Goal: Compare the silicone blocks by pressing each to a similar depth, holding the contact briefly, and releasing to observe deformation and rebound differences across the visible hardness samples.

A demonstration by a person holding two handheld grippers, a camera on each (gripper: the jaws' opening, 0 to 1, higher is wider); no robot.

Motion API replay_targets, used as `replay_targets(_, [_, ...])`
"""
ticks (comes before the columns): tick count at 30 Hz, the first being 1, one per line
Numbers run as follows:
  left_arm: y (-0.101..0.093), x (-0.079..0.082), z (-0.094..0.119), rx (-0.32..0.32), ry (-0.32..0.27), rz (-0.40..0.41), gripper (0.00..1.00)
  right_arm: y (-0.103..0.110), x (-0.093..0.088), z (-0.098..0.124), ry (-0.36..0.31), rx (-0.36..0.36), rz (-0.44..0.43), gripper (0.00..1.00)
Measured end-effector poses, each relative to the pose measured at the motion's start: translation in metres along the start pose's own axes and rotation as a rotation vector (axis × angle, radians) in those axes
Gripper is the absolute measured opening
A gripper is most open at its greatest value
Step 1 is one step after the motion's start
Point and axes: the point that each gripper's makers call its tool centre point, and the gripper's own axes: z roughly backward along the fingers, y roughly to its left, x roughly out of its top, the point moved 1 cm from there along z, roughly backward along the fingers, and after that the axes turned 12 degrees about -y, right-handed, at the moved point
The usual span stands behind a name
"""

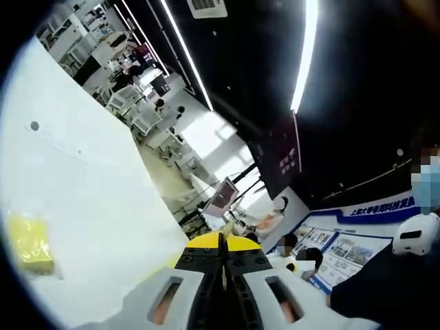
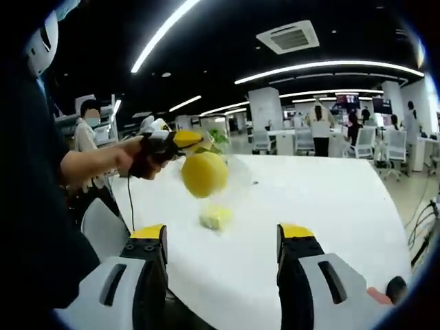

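My left gripper (image 2: 191, 140), held in a person's hand, hovers over the white table (image 2: 330, 206). A round yellow silicone sample (image 2: 203, 173) hangs under its tips in a clear bag, off the table. In the left gripper view the jaws of the left gripper (image 1: 223, 242) stand pressed together, and the bag is hidden there. A second yellow silicone block (image 2: 215, 218) lies on the table below the hanging one; it also appears blurred as the yellow block (image 1: 27, 244) at the left. My right gripper (image 2: 222, 237) is open and empty, near the table's front edge.
The white table (image 1: 89, 185) ends in an edge running diagonally. Beyond it stand desks, chairs (image 2: 364, 143) and several people. A person's dark sleeve (image 2: 34, 206) fills the left side. Posters (image 1: 344, 251) line a wall at lower right.
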Motion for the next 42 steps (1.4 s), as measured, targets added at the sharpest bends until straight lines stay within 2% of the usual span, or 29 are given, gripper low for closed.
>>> replay_targets(4, [0.013, -0.004, -0.002, 0.026, 0.001, 0.016, 0.00, -0.008, -0.001, 0.017, -0.035, -0.051, 0.023, 0.61])
replay_targets(10, [0.033, -0.012, -0.009, 0.049, -0.007, 0.053, 0.00, -0.017, -0.024, 0.047, 0.026, -0.132, -0.018, 0.57])
replay_targets(15, [0.057, -0.028, -0.014, 0.099, 0.039, 0.070, 0.00, -0.018, -0.021, 0.049, 0.023, -0.152, -0.023, 0.56])
replay_targets(18, [0.076, -0.033, -0.018, 0.131, 0.047, 0.094, 0.00, -0.016, -0.016, 0.048, -0.005, -0.158, -0.050, 0.56])
replay_targets(21, [0.092, -0.035, -0.022, 0.159, 0.033, 0.129, 0.00, -0.014, -0.018, 0.050, 0.009, -0.160, -0.053, 0.55])
replay_targets(23, [0.104, -0.033, -0.025, 0.192, 0.008, 0.133, 0.00, -0.012, -0.019, 0.050, 0.008, -0.160, -0.053, 0.54])
replay_targets(25, [0.112, -0.036, -0.029, 0.195, -0.003, 0.162, 0.00, -0.012, -0.022, 0.053, 0.023, -0.168, -0.067, 0.54])
replay_targets(29, [0.138, -0.035, -0.036, 0.249, -0.090, 0.243, 0.00, -0.013, -0.025, 0.055, 0.039, -0.179, -0.071, 0.54])
replay_targets(31, [0.148, -0.038, -0.037, 0.256, -0.107, 0.264, 0.00, -0.014, -0.025, 0.056, 0.043, -0.182, -0.071, 0.53])
replay_targets(32, [0.154, -0.037, -0.038, 0.273, -0.128, 0.264, 0.00, -0.014, -0.025, 0.056, 0.043, -0.182, -0.073, 0.52])
replay_targets(34, [0.165, -0.035, -0.038, 0.283, -0.174, 0.314, 0.00, -0.015, -0.024, 0.057, 0.040, -0.188, -0.076, 0.52])
replay_targets(35, [0.176, -0.031, -0.036, 0.317, -0.220, 0.341, 0.00, -0.016, -0.023, 0.057, 0.039, -0.192, -0.078, 0.52])
replay_targets(36, [0.180, -0.030, -0.035, 0.320, -0.231, 0.354, 0.00, -0.016, -0.023, 0.058, 0.040, -0.195, -0.082, 0.52])
replay_targets(37, [0.186, -0.030, -0.033, 0.320, -0.242, 0.352, 0.00, -0.015, -0.022, 0.058, 0.040, -0.194, -0.087, 0.52])
replay_targets(38, [0.194, -0.028, -0.032, 0.345, -0.263, 0.345, 0.00, -0.014, -0.022, 0.058, 0.037, -0.194, -0.087, 0.51])
replay_targets(40, [0.204, -0.028, -0.029, 0.361, -0.260, 0.330, 0.00, -0.013, -0.022, 0.059, 0.037, -0.193, -0.085, 0.51])
replay_targets(42, [0.218, -0.029, -0.025, 0.419, -0.248, 0.299, 0.00, -0.011, -0.023, 0.059, 0.048, -0.190, -0.086, 0.51])
